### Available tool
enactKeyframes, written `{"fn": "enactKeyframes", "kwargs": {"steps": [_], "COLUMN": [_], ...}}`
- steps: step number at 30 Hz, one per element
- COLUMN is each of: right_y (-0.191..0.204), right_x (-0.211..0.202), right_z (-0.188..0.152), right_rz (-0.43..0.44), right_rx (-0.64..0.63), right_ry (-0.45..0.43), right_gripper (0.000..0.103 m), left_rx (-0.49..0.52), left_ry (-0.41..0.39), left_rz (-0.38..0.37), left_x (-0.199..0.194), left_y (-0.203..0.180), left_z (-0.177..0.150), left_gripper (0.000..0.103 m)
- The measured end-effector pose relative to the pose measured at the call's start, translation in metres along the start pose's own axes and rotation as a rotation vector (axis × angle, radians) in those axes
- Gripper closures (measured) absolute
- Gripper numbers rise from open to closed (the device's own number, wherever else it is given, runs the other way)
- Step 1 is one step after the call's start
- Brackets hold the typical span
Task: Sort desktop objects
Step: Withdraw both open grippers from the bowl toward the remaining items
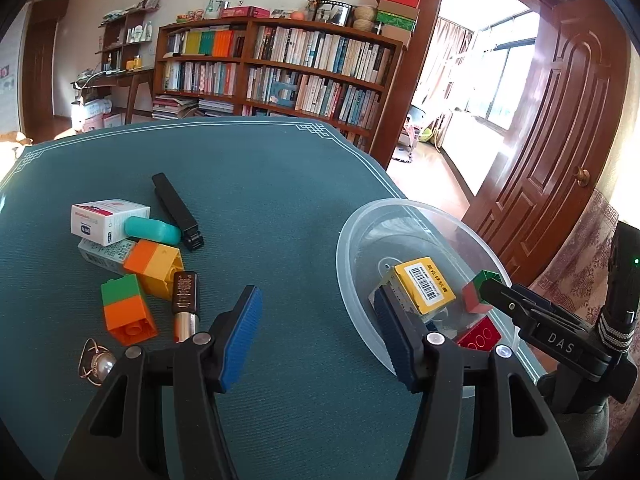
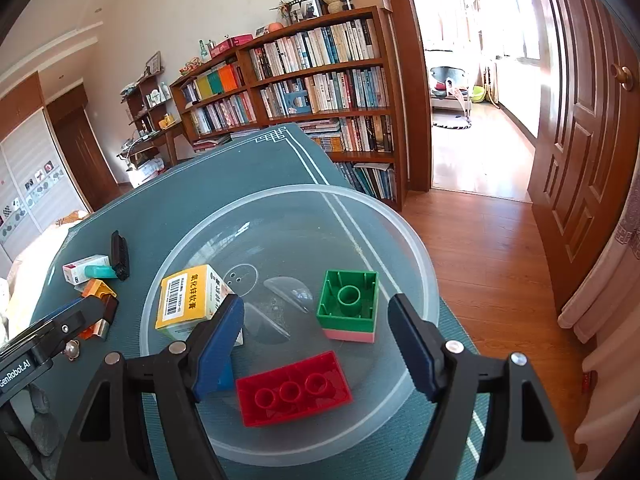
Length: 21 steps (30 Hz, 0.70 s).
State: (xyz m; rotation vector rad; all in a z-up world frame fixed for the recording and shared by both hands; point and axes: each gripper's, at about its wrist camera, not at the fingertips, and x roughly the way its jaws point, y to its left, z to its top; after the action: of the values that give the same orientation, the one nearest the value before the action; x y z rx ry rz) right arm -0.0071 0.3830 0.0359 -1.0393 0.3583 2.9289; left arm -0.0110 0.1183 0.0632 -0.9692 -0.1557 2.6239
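- Left gripper [image 1: 320, 334]: jaws apart, empty, above the teal desk mat [image 1: 240, 184].
- Right gripper [image 2: 316, 344]: jaws apart, empty, over the clear round plastic bowl [image 2: 416, 248] holding a red flat brick [image 2: 294, 388].

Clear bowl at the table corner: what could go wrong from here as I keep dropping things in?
The clear bowl sits close to the table edge, so a nudge from the open right gripper might push it toward the floor. On the other side, the lipstick tube and pearl ring lie beside the blocks; a careless left gripper could send them rolling.
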Motion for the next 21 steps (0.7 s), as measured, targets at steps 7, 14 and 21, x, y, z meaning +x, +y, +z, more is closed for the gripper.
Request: {"fn": "enactKeyframes", "kwargs": {"steps": [7, 14, 21], "right_y": [0.012, 0.025, 0.04], "right_x": [-0.005, -0.009, -0.01], "right_z": [0.003, 0.003, -0.001], "right_rz": [0.011, 0.032, 0.063], "right_rx": [-0.013, -0.021, -0.041], "right_ry": [-0.019, -0.027, -0.024], "right_gripper": [0.025, 0.025, 0.025], "left_rx": [-0.016, -0.038, -0.066], "left_ry": [-0.012, -0.026, -0.038], "left_rz": [0.013, 0.032, 0.065], "left_x": [-0.008, -0.019, -0.029], "left_y": [0.014, 0.029, 0.048], "left_z": [-0.001, -0.007, -0.012], "left_gripper": [0.041, 0.041, 0.041]}}
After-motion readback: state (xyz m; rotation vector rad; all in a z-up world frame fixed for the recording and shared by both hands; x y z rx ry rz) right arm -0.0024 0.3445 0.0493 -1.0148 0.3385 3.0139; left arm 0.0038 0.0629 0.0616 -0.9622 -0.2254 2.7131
